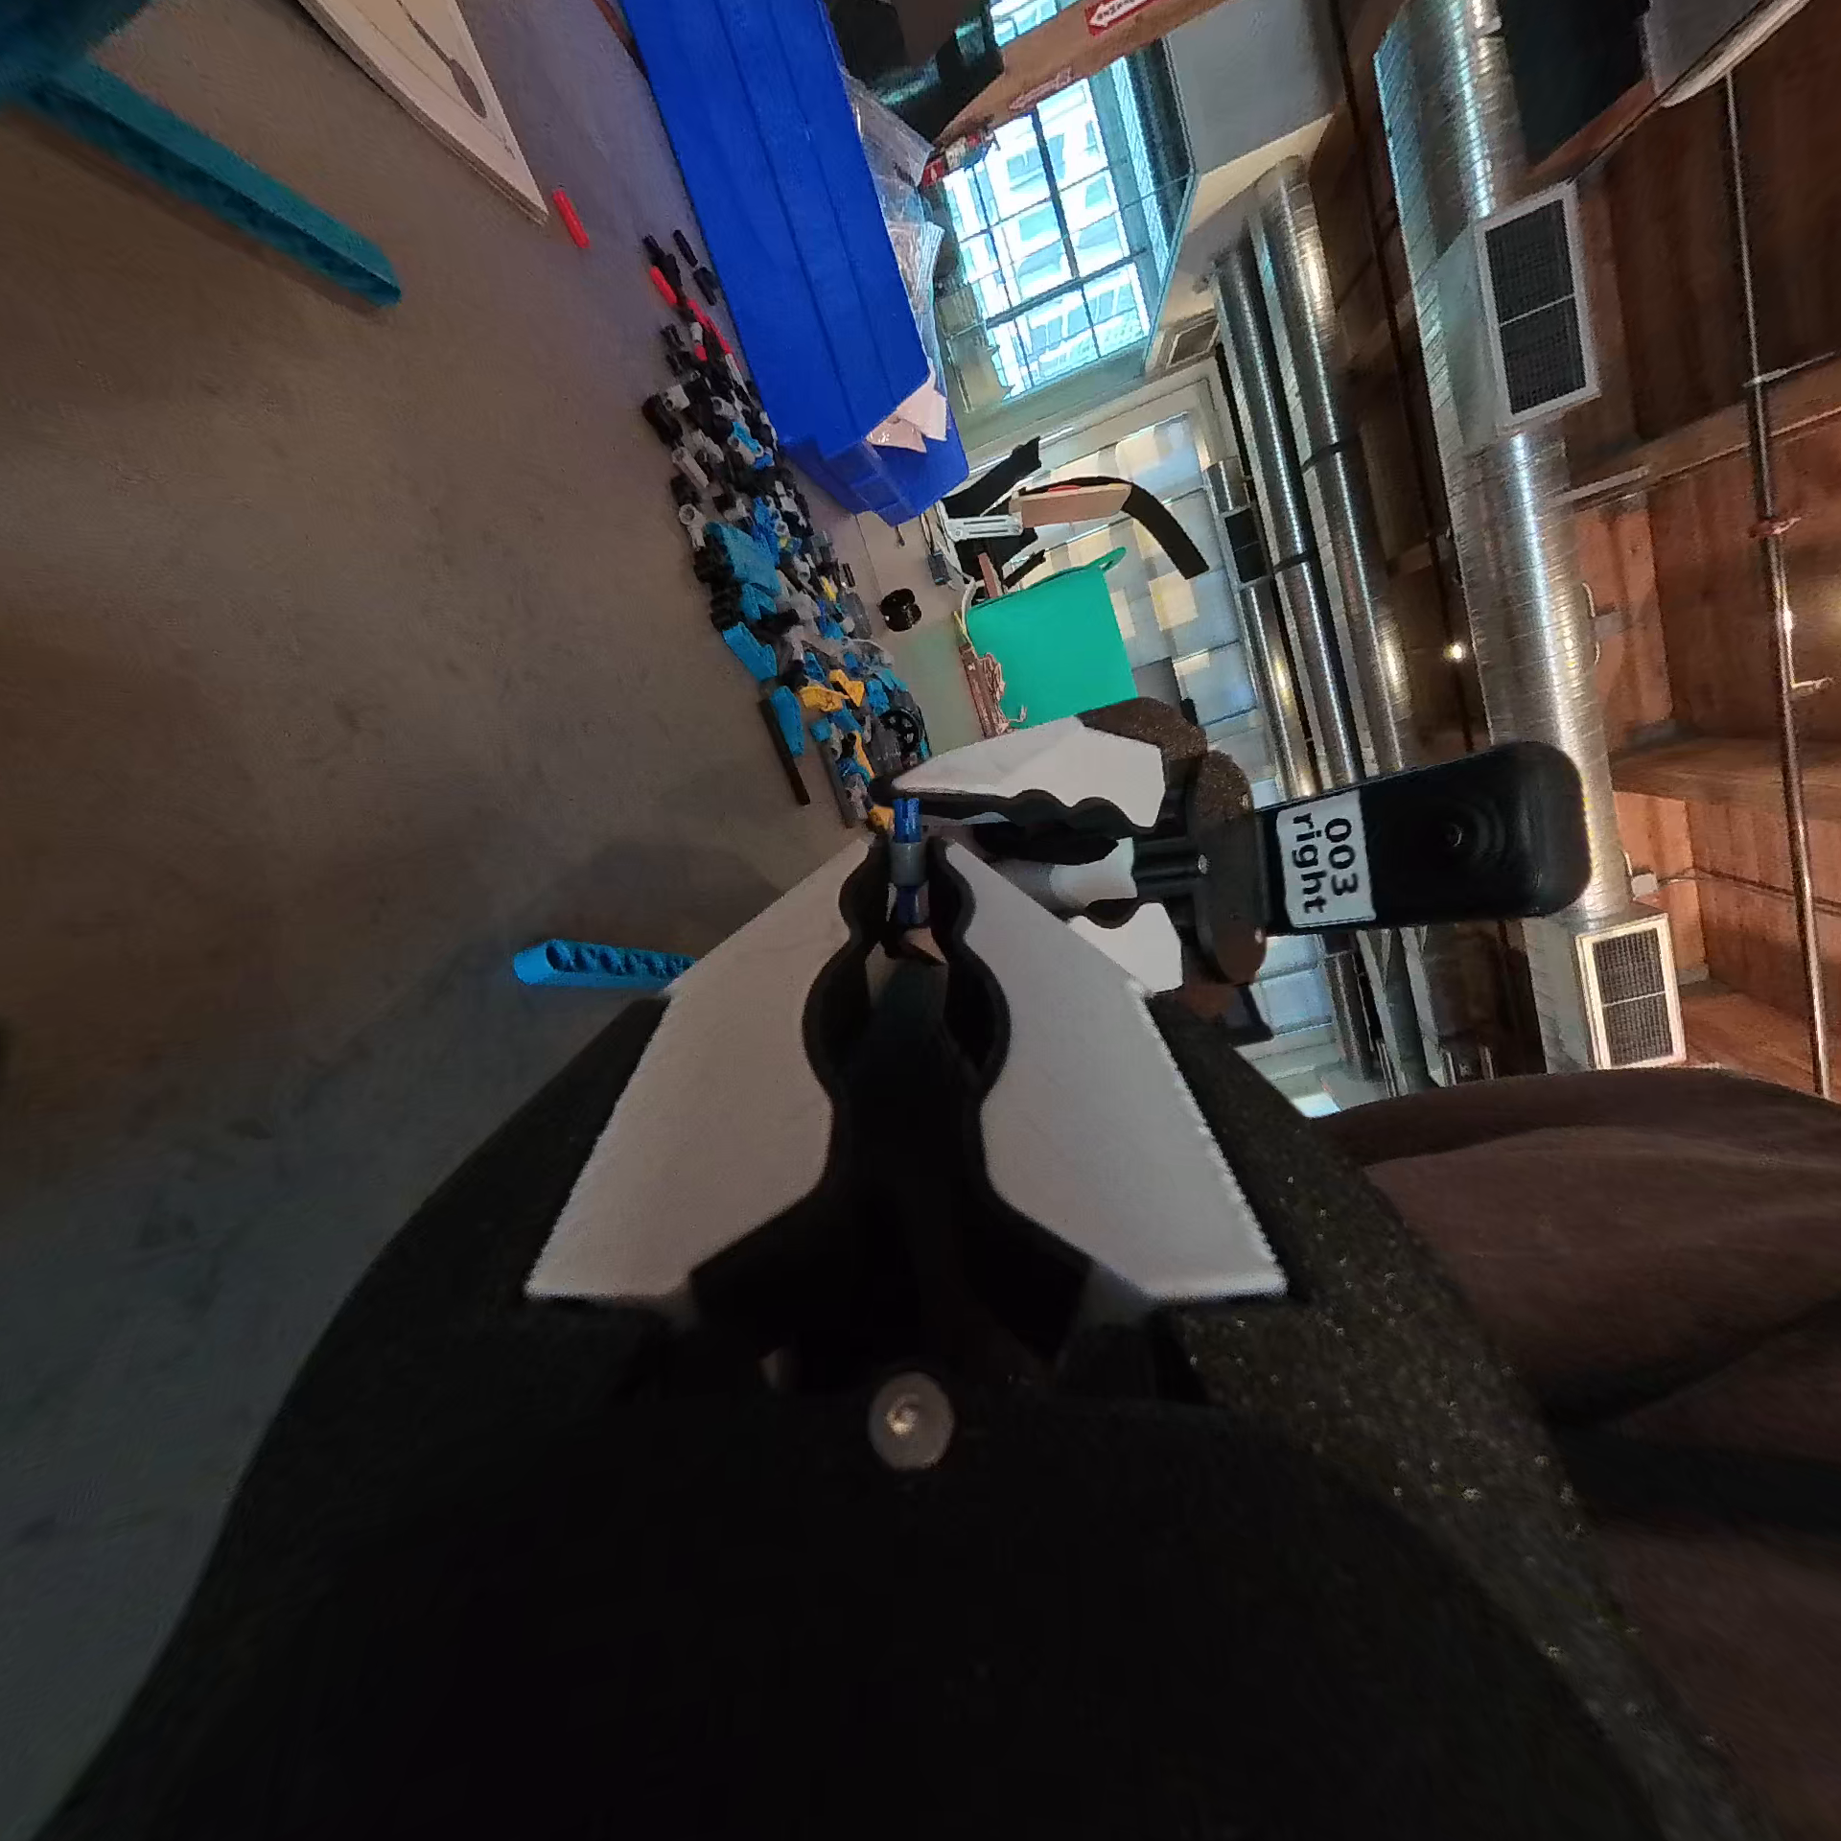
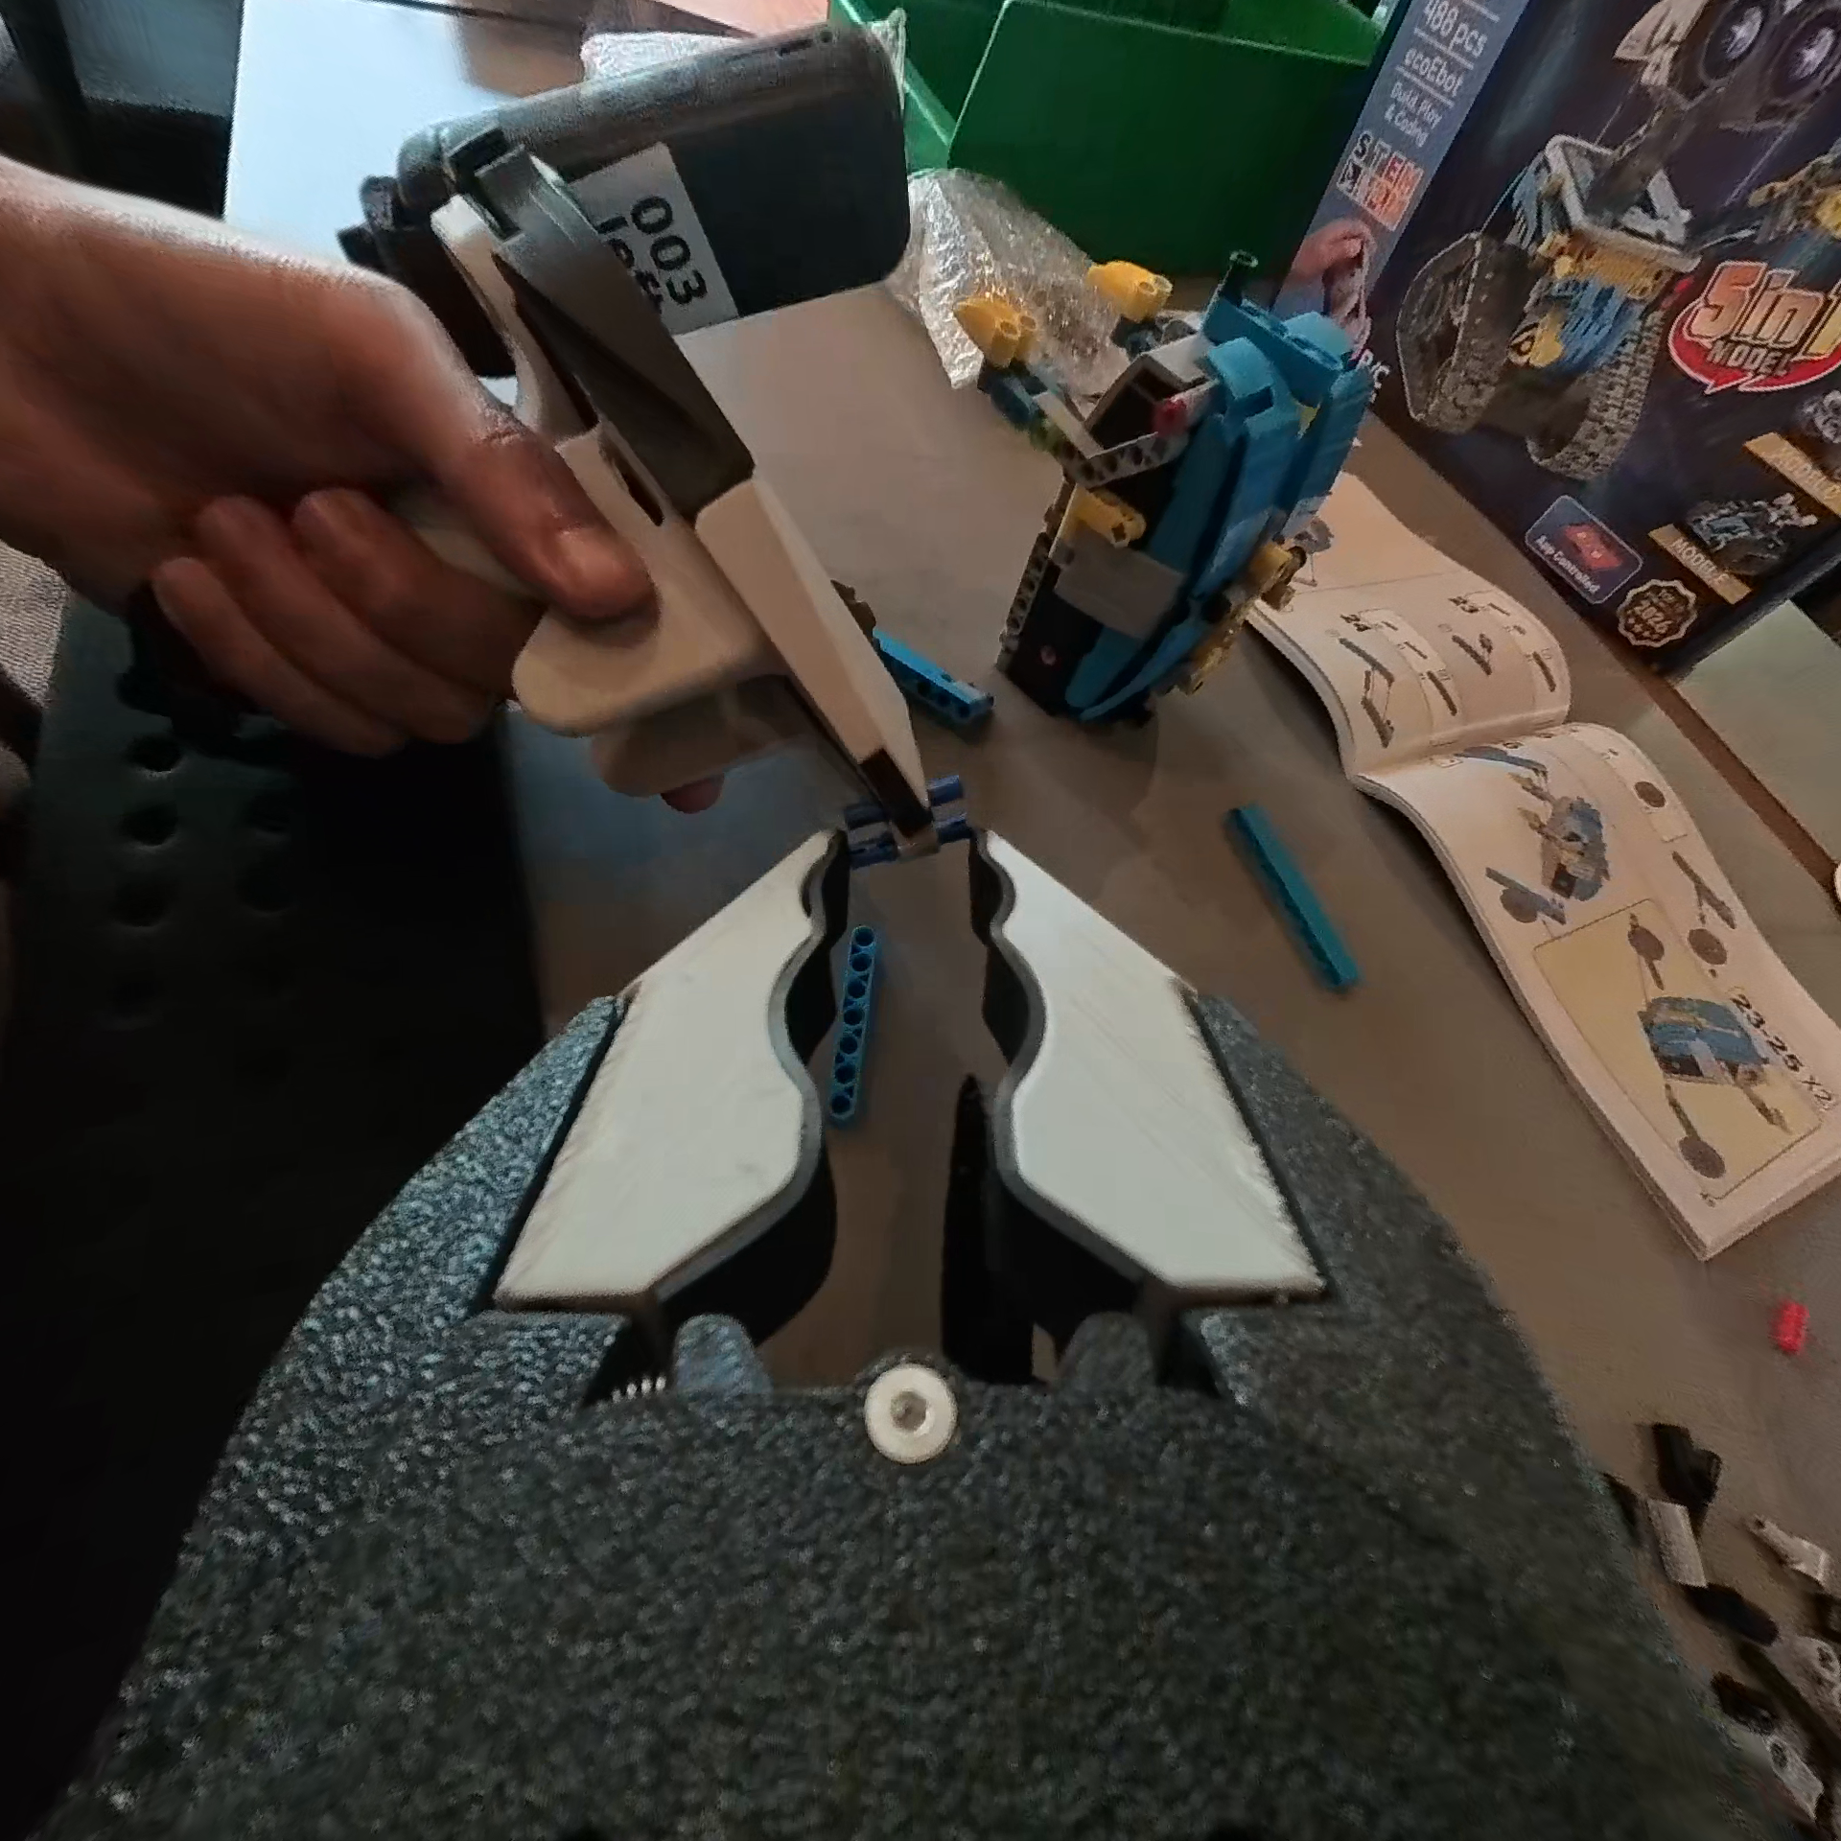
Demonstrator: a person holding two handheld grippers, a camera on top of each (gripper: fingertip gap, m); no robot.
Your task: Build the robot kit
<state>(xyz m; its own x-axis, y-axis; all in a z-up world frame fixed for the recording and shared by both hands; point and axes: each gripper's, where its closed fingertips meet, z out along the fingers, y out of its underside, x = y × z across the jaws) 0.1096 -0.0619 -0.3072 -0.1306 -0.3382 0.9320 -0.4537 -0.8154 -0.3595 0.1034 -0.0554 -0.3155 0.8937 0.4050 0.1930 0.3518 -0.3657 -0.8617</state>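
The left gripper pinches a small blue-and-grey connector piece tight at its tips, presenting it just ahead of the right gripper, whose jaws stand apart, empty.

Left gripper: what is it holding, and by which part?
The left gripper pinches a small grey-and-blue connector piece at its grey middle, blue ends sticking out. The right gripper is open, holding nothing.
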